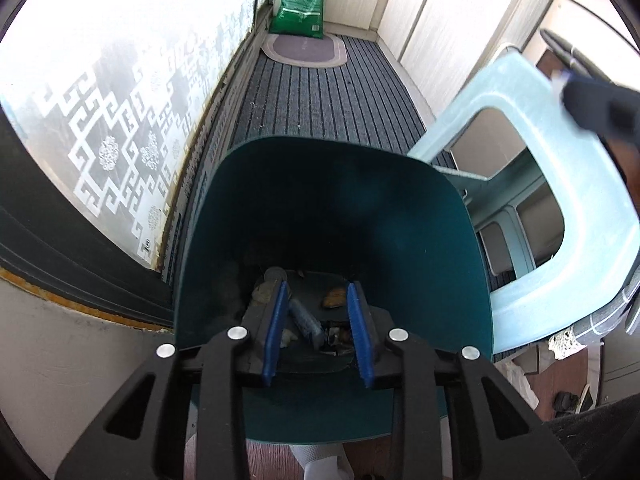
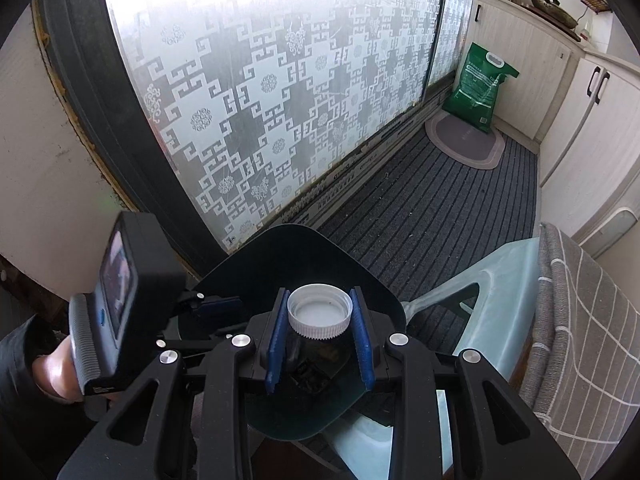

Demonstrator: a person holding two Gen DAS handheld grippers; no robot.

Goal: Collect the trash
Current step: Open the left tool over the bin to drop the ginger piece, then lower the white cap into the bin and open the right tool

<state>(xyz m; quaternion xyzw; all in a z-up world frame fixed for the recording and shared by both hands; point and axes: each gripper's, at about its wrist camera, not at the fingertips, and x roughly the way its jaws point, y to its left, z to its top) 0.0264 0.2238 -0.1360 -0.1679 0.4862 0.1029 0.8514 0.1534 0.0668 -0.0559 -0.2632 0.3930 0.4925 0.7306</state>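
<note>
Right gripper (image 2: 320,334), its blue fingers (image 2: 362,344) clamped on a white bottle cap (image 2: 320,312), hovers above a teal bin (image 1: 332,216), where the left gripper (image 1: 318,328), fingers narrowly parted, points at trash at 12 o'clock.

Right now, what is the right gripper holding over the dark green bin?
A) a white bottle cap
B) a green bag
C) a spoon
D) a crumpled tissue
A. In the right wrist view, the right gripper has its blue fingers closed against the sides of a ridged white bottle cap, right above the open dark green bin.
</note>
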